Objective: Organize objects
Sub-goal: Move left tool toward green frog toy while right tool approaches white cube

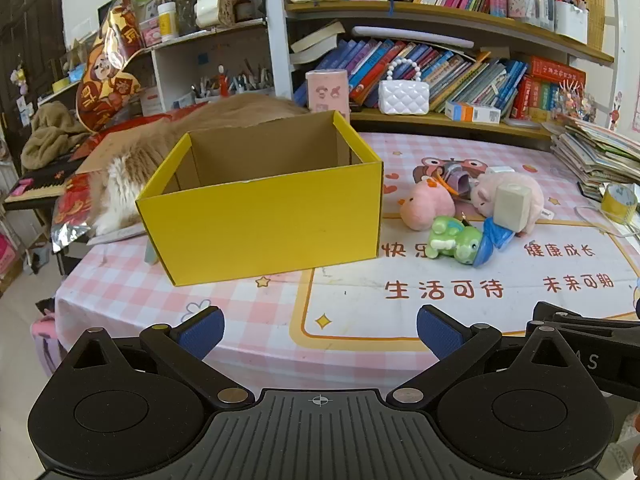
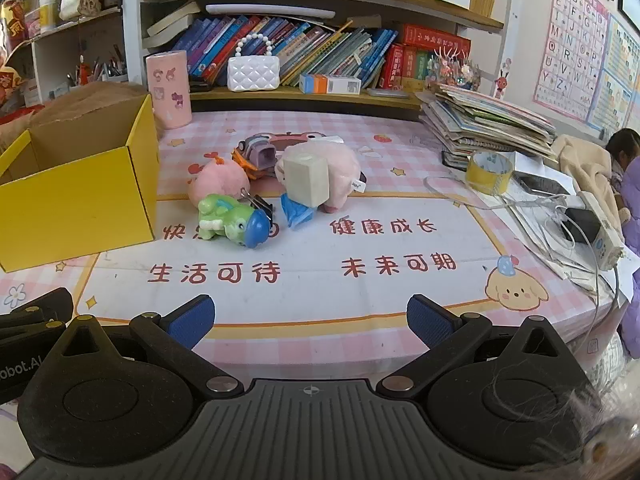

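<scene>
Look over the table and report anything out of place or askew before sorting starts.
The toys lie in a jumbled heap beside the empty yellow box: the green dinosaur toy is tipped on its side, and a pale block leans against the pink plush. A furry animal lies behind the box. Nothing looks spilled or broken.

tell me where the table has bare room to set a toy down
Free: the mat's printed front area between the grippers and the green frog toy, and right of the toys up to the tape roll. Crowded: the toy pile beside the yellow box.
</scene>
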Demonstrator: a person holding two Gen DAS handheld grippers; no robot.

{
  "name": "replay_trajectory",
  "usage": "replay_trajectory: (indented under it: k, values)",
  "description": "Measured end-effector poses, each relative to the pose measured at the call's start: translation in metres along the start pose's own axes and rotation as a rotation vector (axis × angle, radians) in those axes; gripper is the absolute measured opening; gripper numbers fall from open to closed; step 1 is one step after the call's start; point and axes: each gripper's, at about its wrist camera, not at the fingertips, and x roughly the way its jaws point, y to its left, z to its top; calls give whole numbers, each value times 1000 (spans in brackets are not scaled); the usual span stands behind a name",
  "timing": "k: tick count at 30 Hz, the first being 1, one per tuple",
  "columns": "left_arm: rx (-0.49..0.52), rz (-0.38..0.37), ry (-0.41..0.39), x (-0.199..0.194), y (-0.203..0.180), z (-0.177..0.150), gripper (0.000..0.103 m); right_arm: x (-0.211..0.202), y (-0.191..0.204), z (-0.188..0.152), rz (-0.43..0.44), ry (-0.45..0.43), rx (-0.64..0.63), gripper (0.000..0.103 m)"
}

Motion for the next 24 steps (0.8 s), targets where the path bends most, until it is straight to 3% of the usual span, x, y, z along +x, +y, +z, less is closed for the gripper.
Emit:
replay_trajectory:
  k: [24]
  values:
    - [13, -11, 35, 19, -11, 5, 103, 20, -9, 9, 9, 47, 21, 103]
